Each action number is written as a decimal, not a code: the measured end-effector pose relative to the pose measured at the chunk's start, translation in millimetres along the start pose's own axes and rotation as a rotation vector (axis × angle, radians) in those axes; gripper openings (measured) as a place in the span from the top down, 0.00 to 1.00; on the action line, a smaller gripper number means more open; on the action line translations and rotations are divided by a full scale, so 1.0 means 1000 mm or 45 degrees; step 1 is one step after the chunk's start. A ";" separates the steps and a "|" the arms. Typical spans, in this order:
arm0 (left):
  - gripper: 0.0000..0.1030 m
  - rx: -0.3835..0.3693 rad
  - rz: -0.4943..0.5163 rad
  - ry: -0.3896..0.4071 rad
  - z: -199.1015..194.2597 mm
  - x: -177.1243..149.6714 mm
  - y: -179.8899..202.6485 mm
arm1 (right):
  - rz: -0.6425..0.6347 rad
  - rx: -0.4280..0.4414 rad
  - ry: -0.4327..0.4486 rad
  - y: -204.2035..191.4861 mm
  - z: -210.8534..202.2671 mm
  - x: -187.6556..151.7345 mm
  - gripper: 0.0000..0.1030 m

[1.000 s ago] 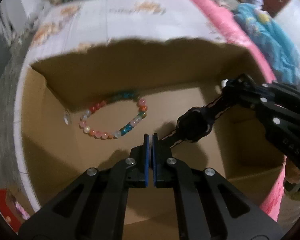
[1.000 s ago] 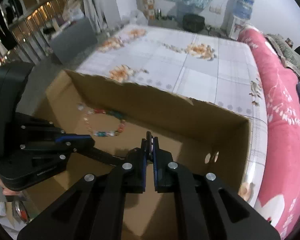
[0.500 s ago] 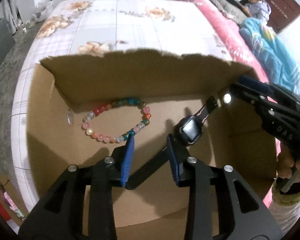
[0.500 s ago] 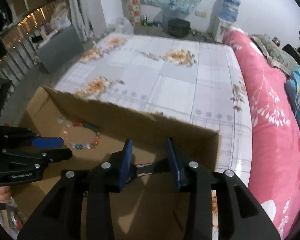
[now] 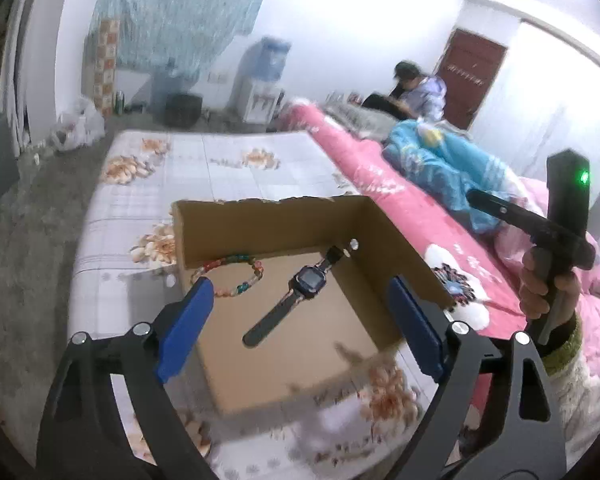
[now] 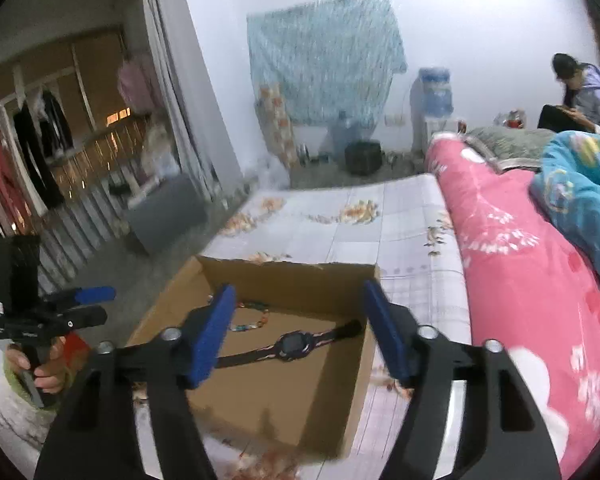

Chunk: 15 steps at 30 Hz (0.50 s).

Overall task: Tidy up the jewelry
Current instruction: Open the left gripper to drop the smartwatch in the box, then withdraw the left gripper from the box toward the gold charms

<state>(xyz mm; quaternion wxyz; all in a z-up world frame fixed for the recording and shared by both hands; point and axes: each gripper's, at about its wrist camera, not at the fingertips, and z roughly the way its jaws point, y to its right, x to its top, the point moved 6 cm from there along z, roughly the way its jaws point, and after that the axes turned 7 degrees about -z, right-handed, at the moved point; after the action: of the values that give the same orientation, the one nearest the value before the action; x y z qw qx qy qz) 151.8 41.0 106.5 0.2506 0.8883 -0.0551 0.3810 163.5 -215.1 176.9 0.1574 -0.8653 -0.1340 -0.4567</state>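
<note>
An open cardboard box [image 5: 259, 224] stands on a bed. Inside it a multicoloured bead bracelet [image 5: 235, 292] lies by the far left wall, and a dark watch [image 5: 307, 279] lies flat on the floor with its strap stretched out. My left gripper [image 5: 300, 286] hangs above and behind the box, its jaws opening wide with nothing between them. The right wrist view shows the same box [image 6: 300, 280], bracelet [image 6: 251, 322] and watch [image 6: 293, 344] below my right gripper [image 6: 298, 289], whose jaws are also opening and hold nothing. The left gripper [image 6: 103, 304] appears there at the left, in a hand.
The box rests on a floral sheet [image 5: 219, 168]. A pink quilt [image 6: 520, 280] and a blue blanket [image 6: 580, 184] lie along the right. A person [image 6: 584, 88] sits at the far right. A grey bin [image 6: 167, 212] and a water dispenser [image 6: 436, 92] stand beyond the bed.
Both grippers went from shut to wide open and let go of the watch, which now lies in the box. Both hands rose and pulled back out of the box.
</note>
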 end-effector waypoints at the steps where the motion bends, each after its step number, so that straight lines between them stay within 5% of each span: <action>1: 0.14 0.004 0.003 0.009 -0.007 -0.007 -0.002 | 0.004 -0.008 0.018 -0.002 -0.012 -0.008 0.29; 5: 0.13 0.081 -0.011 -0.005 -0.028 -0.051 -0.015 | -0.004 -0.072 0.009 -0.013 -0.042 -0.058 0.22; 15: 0.13 0.320 -0.115 -0.322 0.043 -0.168 -0.040 | -0.051 -0.326 -0.439 -0.045 0.005 -0.204 0.22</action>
<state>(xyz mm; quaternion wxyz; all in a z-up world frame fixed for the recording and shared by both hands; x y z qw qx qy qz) 72.9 39.4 -53.5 0.1457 0.9550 0.0019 0.2584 38.9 -189.4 11.5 0.0120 -0.9407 -0.1170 -0.3182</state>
